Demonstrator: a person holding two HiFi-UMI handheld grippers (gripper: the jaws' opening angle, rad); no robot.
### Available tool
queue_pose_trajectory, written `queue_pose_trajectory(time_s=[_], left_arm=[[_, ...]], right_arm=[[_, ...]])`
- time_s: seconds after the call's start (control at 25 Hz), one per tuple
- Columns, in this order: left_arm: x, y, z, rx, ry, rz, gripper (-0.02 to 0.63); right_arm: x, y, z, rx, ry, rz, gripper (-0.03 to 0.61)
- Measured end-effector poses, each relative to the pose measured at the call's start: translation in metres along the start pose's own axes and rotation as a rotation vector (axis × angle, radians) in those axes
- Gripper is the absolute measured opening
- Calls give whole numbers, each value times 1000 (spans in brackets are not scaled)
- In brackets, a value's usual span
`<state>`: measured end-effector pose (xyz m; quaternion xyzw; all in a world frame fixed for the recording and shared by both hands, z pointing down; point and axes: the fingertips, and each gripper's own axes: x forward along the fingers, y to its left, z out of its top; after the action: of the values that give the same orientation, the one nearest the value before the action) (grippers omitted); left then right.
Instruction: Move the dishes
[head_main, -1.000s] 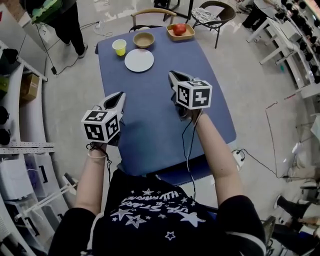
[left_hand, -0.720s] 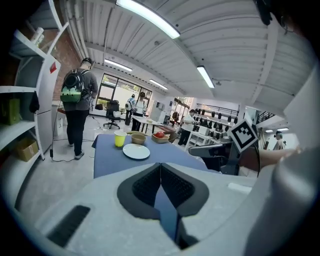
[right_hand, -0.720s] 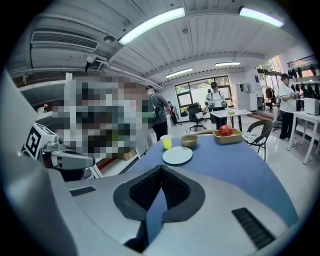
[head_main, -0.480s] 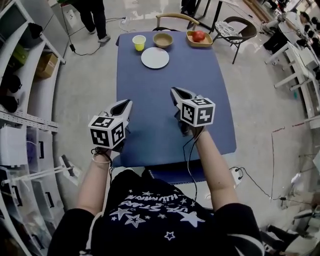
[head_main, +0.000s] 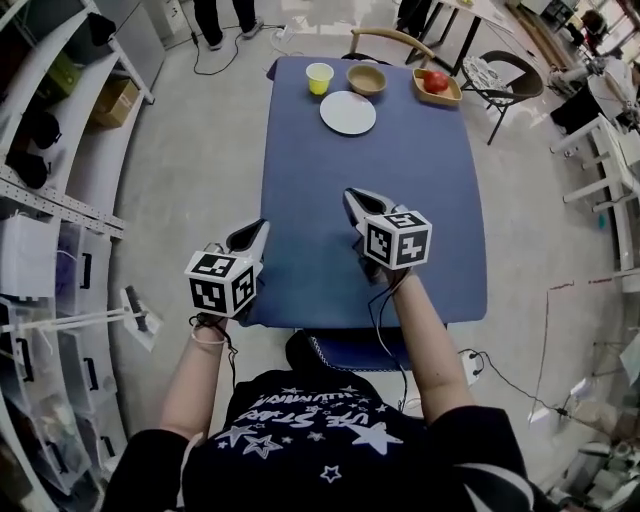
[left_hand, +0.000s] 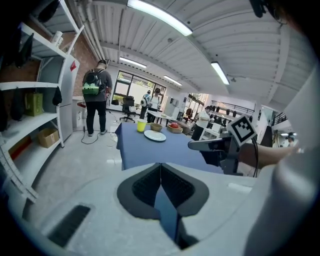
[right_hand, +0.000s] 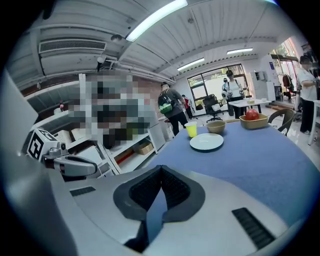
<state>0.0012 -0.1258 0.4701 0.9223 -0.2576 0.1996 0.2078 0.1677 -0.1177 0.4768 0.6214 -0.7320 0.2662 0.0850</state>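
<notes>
The dishes stand at the far end of the blue table (head_main: 400, 180): a yellow cup (head_main: 319, 77), a wooden bowl (head_main: 366, 79), a white plate (head_main: 348, 112) and a wooden tray (head_main: 440, 92) with a red apple (head_main: 436, 80). My left gripper (head_main: 254, 233) hovers at the table's near left edge, jaws shut and empty. My right gripper (head_main: 353, 201) is over the near half of the table, also shut and empty. The right gripper view shows the plate (right_hand: 206, 141), cup (right_hand: 191, 130), bowl (right_hand: 216, 126) and apple (right_hand: 251, 114) far ahead.
Wooden chairs (head_main: 390, 40) stand beyond the table's far end. Shelving (head_main: 40, 200) lines the left side. A person with a backpack (left_hand: 95, 100) stands on the floor past the table's left corner. Cables (head_main: 520, 390) lie on the floor to the right.
The head view has swung, so the table now sits more to the right and farther off. Both grippers have stayed shut and drawn back toward the near edge.
</notes>
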Motion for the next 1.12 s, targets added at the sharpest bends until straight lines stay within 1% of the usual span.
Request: queue_pose_trajectory(time_s=[0.12,0.28,0.44,0.68,0.88,1.12], left_arm=[[-18,5,-21,-28,6,12,20],[-46,7,-42,-67,1,39,20],[-76,0,-45,-63,-34,57,20],[-138,-7,-55,-71,-77,101,20],[-179,-29,-71,-73,-110,127,20],[-210,-56,-84,-81,-131,133,20]], right_arm=[[4,20,-10,-40,17,13,3],[-4,53,-24,-61,40,50,3],[-20,79,-27,-88,31,70,3],[-45,126,-32,-101,8,95,3],[-82,158,-47,-127,-8,119,3],[-125,177,-60,-136,-14,124,3]])
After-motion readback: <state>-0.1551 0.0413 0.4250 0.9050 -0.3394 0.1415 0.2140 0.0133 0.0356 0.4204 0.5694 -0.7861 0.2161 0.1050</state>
